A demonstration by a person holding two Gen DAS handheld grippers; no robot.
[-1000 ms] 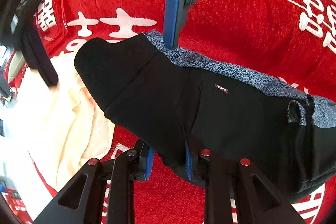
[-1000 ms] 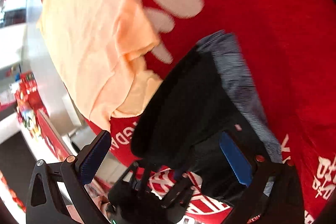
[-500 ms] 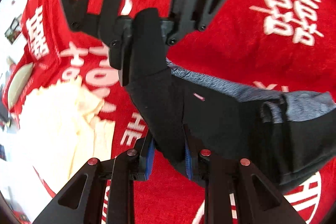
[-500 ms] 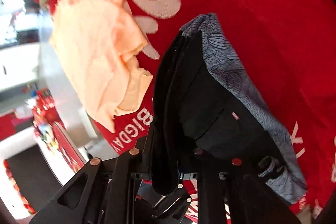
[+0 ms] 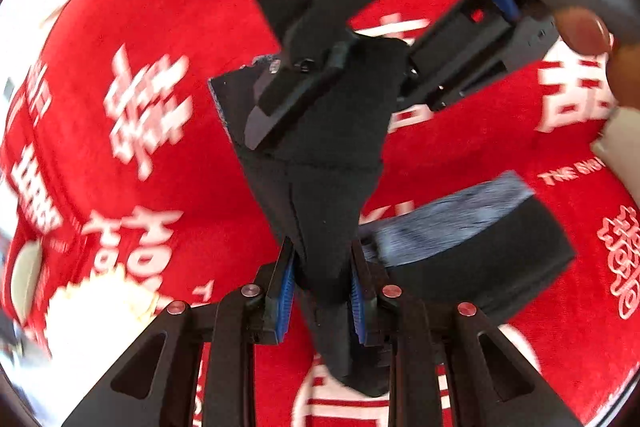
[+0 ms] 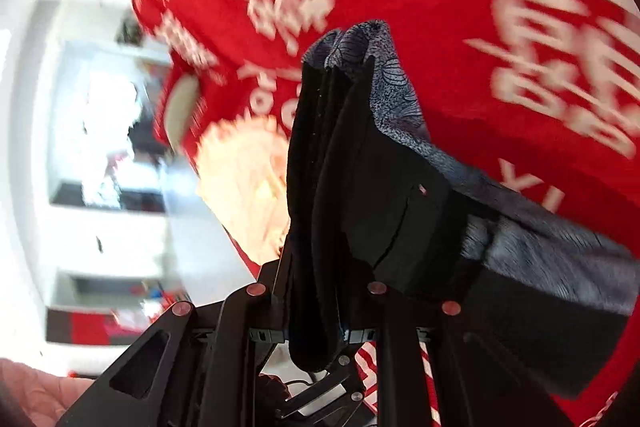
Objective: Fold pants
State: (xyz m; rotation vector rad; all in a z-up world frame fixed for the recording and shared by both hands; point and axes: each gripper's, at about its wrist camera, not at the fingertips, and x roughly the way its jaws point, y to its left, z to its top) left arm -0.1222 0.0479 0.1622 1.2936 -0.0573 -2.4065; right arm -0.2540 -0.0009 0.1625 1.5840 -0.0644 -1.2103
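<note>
Starting from the left side, a cream cloth (image 5: 100, 303) lies on the red tabletop cover (image 5: 192, 167), apart from the work. The left tongs (image 5: 322, 291) are closed tightly on a bunched edge of the black pants (image 5: 320, 187), with the blue pads (image 5: 285, 287) pressing the fabric from both sides. The pants are lifted off the tabletop and hang stretched between the two tools, probably so that one half can be carried over the other for a fold. Further right, the grey patterned waistband (image 5: 448, 223) droops toward the cover. The right tongs (image 6: 316, 307) are also shut on the pants, gripping several layers (image 6: 328, 187) that stand up in front of its camera. In the left view the right tool comes in from above, tilted downward, with the person's fingers (image 5: 580, 27) on its handle.
</note>
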